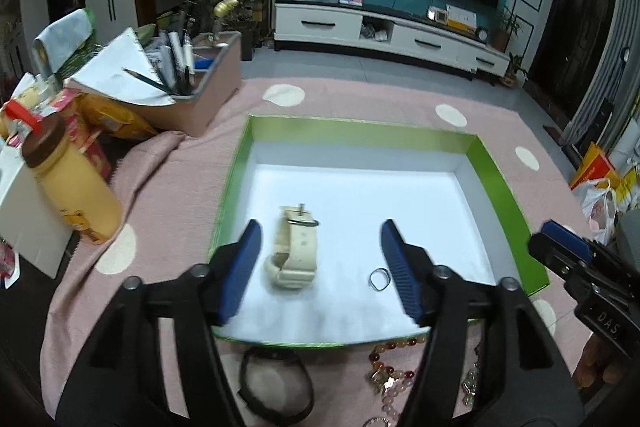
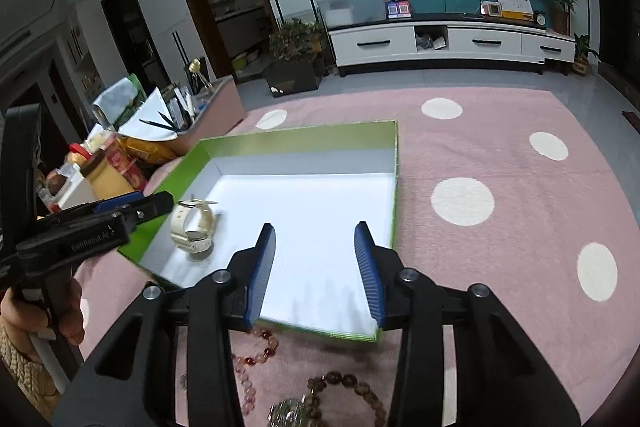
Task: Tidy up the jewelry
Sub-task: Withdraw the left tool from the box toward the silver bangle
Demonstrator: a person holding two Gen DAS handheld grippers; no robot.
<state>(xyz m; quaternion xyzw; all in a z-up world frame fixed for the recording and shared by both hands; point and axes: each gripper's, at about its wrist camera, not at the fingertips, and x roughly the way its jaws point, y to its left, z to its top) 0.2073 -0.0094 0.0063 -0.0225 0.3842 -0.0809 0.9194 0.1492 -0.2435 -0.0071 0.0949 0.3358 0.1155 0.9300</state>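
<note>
Inside green-walled tray (image 1: 496, 179): cream watch (image 1: 294, 255), small ring (image 1: 379, 279). Left gripper (image 1: 320, 263) and right gripper (image 2: 316, 259) both wide open, empty. Bead bracelets (image 2: 256, 359) on pink cloth (image 2: 500, 267) beside tray's near edge.

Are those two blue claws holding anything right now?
No. The left gripper and right gripper are both open and empty; the cream watch lies loose in the green box.

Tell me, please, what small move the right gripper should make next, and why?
Probably lower the right gripper toward the dark bead bracelet lying on the pink cloth just below it. Both grippers are open and empty, the cream watch and a small ring already sit in the green box, and the bracelets remain outside.
</note>
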